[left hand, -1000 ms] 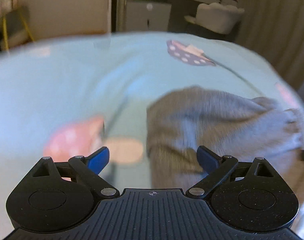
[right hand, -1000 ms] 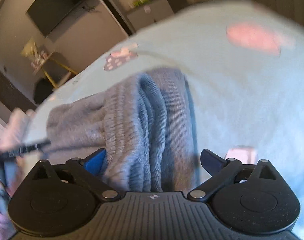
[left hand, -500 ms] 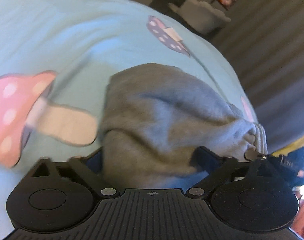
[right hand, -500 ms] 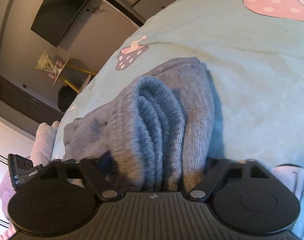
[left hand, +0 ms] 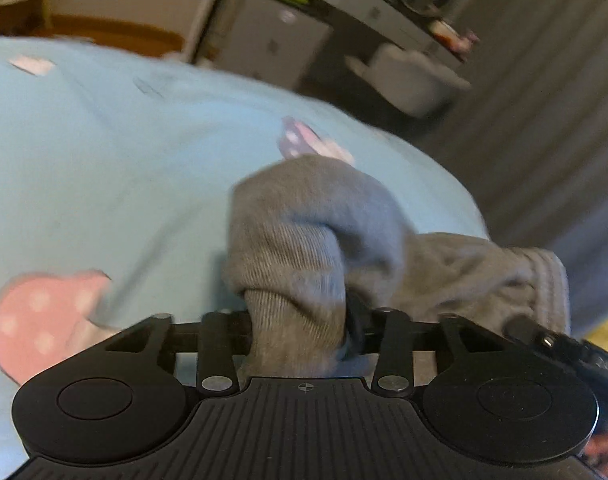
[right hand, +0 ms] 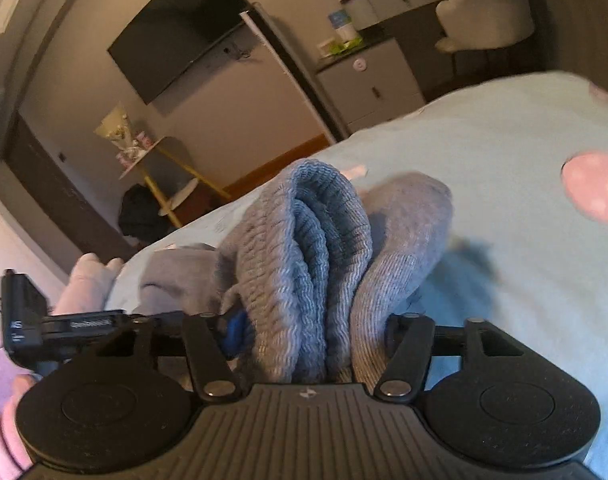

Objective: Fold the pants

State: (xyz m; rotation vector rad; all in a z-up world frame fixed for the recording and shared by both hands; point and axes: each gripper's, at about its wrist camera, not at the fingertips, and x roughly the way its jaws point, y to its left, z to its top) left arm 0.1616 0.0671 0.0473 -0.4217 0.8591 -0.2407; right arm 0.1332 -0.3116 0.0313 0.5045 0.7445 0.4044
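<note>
Half a second ago the left tongs (left hand: 298, 334) stood apart around the near edge of the grey knit pants (left hand: 315, 224); now they are clamped on a bunched wad of that edge, and the cloth ahead of them rises in a hump off the pale blue mushroom-print bedspread (left hand: 104, 168), with a pink mushroom print (left hand: 44, 324) lying to their left. To their right the fabric runs across to the ribbed waistband. The right tongs (right hand: 307, 340), which were also just closing a moment back, now pinch several stacked ribbed folds of the waistband (right hand: 304, 248), lifted clear of the bed, with bare bedspread to their right. With both ends gripped and raised, the pants look ready to be carried over for a fold; the thick bunching may leave the fold uneven.
</note>
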